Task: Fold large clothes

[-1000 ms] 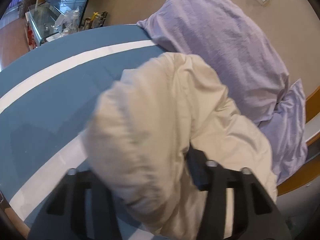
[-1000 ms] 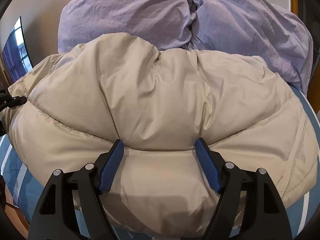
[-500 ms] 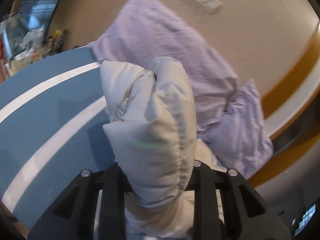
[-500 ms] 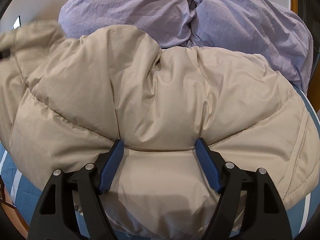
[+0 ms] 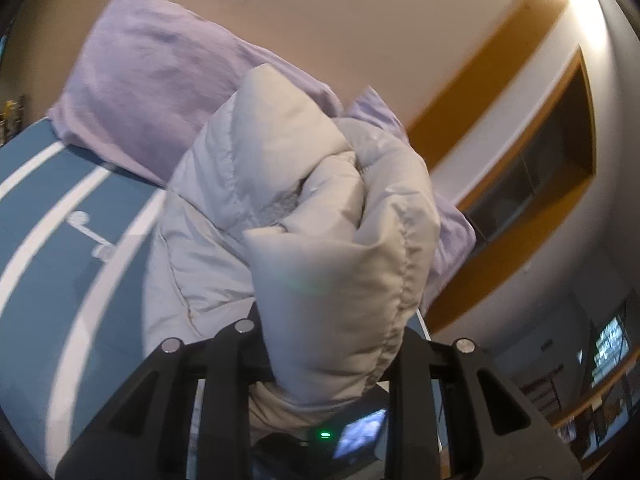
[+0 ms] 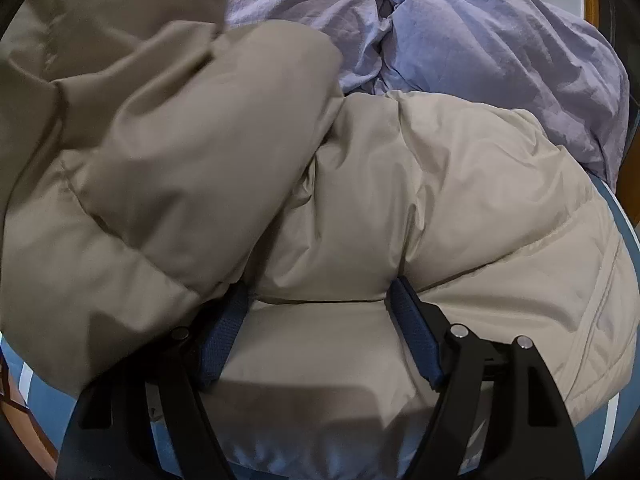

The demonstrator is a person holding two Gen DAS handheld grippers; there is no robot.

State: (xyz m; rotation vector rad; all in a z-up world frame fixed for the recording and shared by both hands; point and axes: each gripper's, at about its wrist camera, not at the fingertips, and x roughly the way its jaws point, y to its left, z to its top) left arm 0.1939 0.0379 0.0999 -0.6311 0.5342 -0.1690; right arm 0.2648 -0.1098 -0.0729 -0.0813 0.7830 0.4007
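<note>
A beige puffer jacket point(image 6: 440, 184) lies on the blue striped bed. My left gripper point(image 5: 328, 344) is shut on a thick fold of the jacket point(image 5: 332, 248) and holds it raised above the bed; its fingertips are hidden by the fabric. That lifted part hangs over the left of the right wrist view point(image 6: 160, 140). My right gripper point(image 6: 320, 304) is open, its blue pads point(image 6: 416, 332) pressed down into the jacket's body, with fabric bulging between them.
Two lilac pillows point(image 6: 480, 40) lie against the headboard behind the jacket, also in the left wrist view point(image 5: 160, 80). The blue bedspread with white stripes point(image 5: 60, 248) stretches left. A wall and wooden trim point(image 5: 500, 92) stand behind the bed.
My left gripper has lifted the jacket fold up and swung it rightward over the jacket's body. The fold now covers the left of the right wrist view. The right gripper has stayed put.
</note>
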